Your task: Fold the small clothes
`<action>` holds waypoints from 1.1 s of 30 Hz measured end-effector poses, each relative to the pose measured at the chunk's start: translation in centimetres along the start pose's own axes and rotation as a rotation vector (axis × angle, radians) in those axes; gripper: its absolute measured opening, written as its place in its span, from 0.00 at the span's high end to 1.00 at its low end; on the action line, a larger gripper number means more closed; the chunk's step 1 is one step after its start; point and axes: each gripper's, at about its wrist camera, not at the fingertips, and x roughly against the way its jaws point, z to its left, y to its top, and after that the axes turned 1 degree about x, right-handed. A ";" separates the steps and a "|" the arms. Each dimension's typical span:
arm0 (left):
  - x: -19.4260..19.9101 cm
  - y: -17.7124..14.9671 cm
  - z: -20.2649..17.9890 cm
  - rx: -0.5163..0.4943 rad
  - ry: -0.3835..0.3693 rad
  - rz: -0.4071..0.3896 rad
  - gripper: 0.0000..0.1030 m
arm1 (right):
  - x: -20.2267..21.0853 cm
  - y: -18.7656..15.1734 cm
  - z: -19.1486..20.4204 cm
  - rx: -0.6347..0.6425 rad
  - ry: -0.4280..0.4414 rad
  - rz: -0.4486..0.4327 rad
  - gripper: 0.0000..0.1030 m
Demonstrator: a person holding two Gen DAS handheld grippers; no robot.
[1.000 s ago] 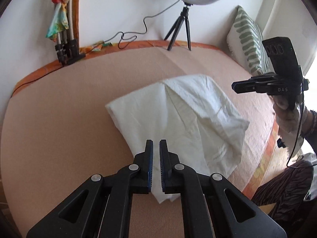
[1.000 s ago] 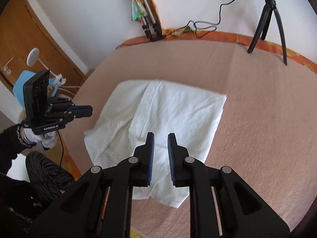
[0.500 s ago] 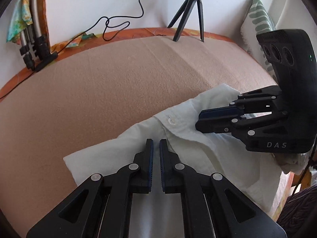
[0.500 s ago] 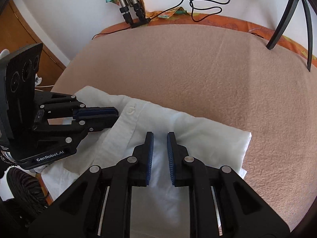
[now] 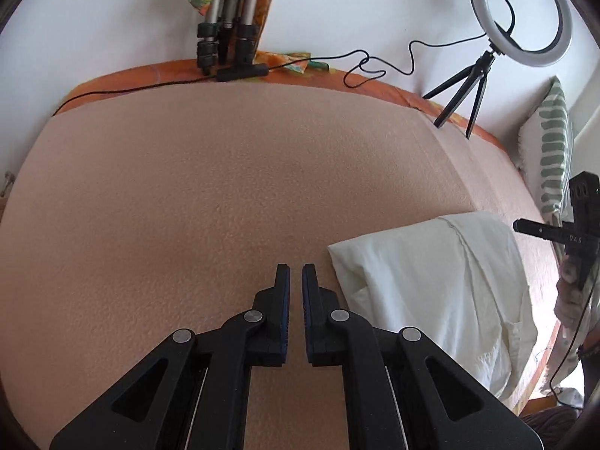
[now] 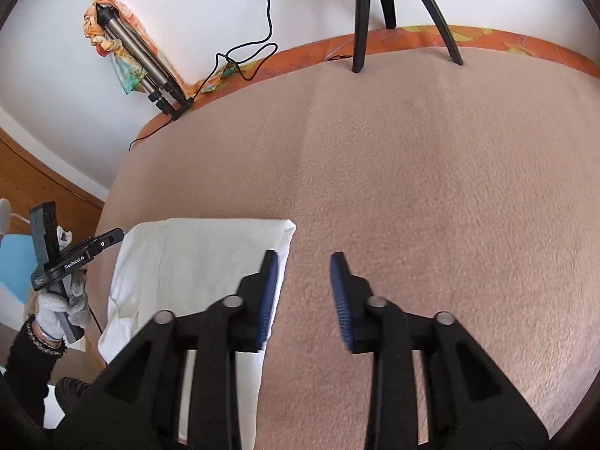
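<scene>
A white folded garment point(image 5: 442, 292) lies on the peach blanket point(image 5: 225, 195), to the right of my left gripper point(image 5: 295, 273). The left jaws stand nearly together with a thin gap, holding nothing, above bare blanket. In the right wrist view the same garment point(image 6: 195, 262) lies at the lower left as a neat rectangle. My right gripper point(image 6: 303, 262) is open and empty, its left finger over the garment's right edge. Each gripper shows in the other's view: the right one point(image 5: 555, 230) beyond the garment, the left one point(image 6: 67, 258) at its far side.
A ring light on a black tripod point(image 5: 468, 86) stands at the blanket's far edge, with a folded tripod point(image 5: 225, 37) and black cable point(image 5: 375, 67) by the wall. A striped pillow point(image 5: 551, 157) lies at the right. The bed's near edge runs just past the garment.
Both grippers have pulled back from the garment and apart to its two sides. The right gripper has opened. The garment now lies folded flat.
</scene>
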 end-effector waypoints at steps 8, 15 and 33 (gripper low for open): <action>0.5 -4.1 0.6 0.261 -0.305 0.090 0.48 | -1.1 -6.2 -0.7 -0.162 0.260 0.109 0.35; -0.9 -5.2 -0.1 0.302 -0.354 0.083 0.51 | -2.7 -7.2 0.9 -0.171 0.365 0.112 0.34; 1.7 -2.6 -10.0 0.033 -0.230 -0.041 0.93 | 2.8 -6.1 4.8 0.035 0.176 0.014 0.87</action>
